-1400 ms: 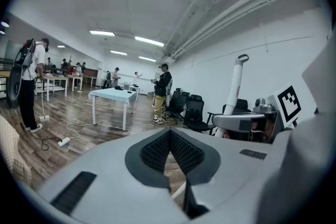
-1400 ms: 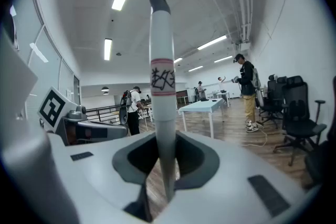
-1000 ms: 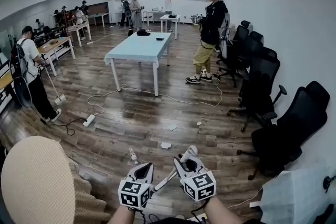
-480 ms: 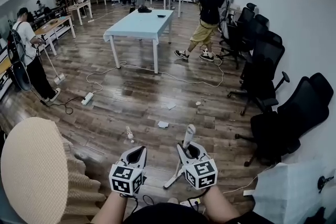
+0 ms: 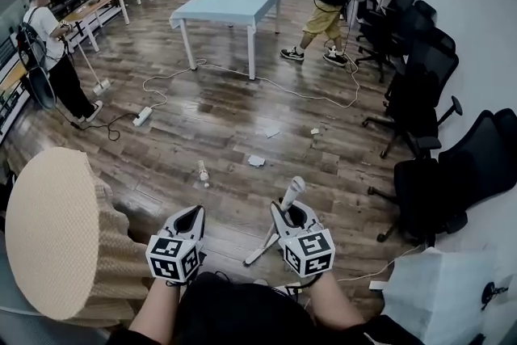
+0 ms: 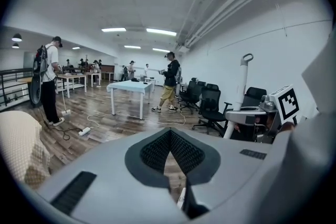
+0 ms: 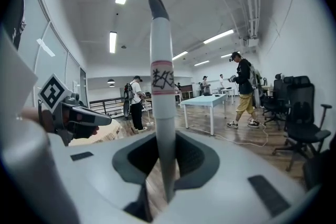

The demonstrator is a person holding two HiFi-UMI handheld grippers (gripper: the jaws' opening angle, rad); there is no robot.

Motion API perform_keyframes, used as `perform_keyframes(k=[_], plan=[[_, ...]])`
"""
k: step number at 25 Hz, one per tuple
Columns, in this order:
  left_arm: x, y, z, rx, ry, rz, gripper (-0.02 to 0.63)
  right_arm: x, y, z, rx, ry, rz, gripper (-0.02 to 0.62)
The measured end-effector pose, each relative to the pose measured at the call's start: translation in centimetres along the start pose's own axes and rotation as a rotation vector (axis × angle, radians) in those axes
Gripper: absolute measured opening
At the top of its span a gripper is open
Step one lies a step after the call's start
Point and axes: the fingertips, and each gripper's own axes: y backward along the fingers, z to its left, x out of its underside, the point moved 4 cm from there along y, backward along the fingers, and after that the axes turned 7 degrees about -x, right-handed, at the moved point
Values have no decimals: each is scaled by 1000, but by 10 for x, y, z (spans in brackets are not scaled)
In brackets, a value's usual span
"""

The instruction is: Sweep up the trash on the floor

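My right claw [image 5: 288, 213] was clamped on the white broom handle [image 5: 292, 191]. My left claw [image 5: 193, 213] was closed on nothing. Paper scraps [image 5: 256, 161] lay on the floor [image 5: 202, 113] at twelve o'clock, well apart from both.

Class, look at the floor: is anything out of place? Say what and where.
Yes: paper scraps and a small bottle lie littered on the wood floor near the table, and a power strip and its cable trail loose.

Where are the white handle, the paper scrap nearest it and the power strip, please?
white handle [image 7: 163, 128], right gripper view, shaft below the label.
paper scrap [image 5: 256, 161], head view, its middle.
power strip [image 5: 142, 116], head view, middle of its body.
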Motion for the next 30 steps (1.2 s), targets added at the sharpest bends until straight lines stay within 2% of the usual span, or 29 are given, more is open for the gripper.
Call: perform_keyframes(k=[7,14,22,25,30], plan=[[-5,-24,25,-42,47,-2,-5,-13,-40,-9,-45,58,16,83],[-8,-101,58,41,82,22,-5,-22,-115,-38,-22,84,87,83],[-35,-206,151,131,125,48,-5,-40,-236,-62,11,103,197,81],[-47,-235,188,138,121,65,-5,-50,-282,-62,8,116,227,81],[-54,-261,249,108,148,77,-5,-57,-357,-47,-48,184,288,81]])
